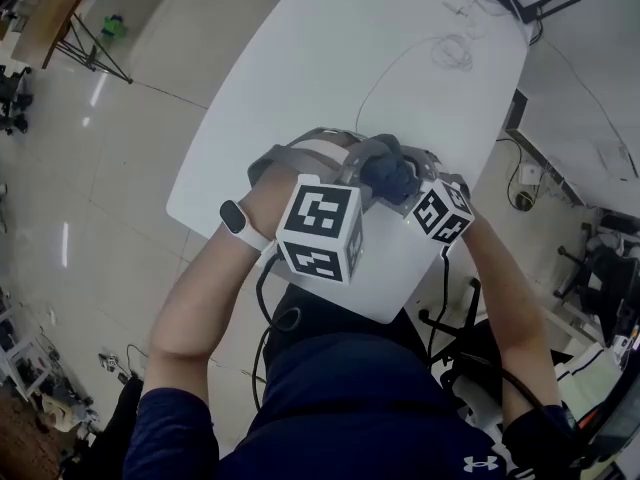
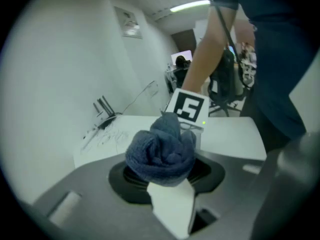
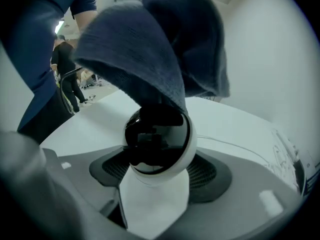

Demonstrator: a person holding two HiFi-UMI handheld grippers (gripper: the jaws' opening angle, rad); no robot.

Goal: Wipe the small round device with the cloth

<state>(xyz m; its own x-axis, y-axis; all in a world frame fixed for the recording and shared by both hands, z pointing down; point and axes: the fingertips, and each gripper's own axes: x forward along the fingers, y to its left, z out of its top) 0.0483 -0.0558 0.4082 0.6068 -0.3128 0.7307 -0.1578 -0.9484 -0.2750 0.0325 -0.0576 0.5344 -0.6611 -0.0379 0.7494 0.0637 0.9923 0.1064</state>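
Only an Under Armour logo point(image 1: 483, 463) on the shirt point(image 1: 380, 408); the left cube point(image 1: 320, 230) and right cube point(image 1: 443, 211) bear wordless square markers.

Above the white table point(image 1: 400, 28), the left tool point(image 1: 352, 165) and right tool point(image 1: 408, 194) meet at a bunched dark-blue cloth point(image 1: 388, 174).
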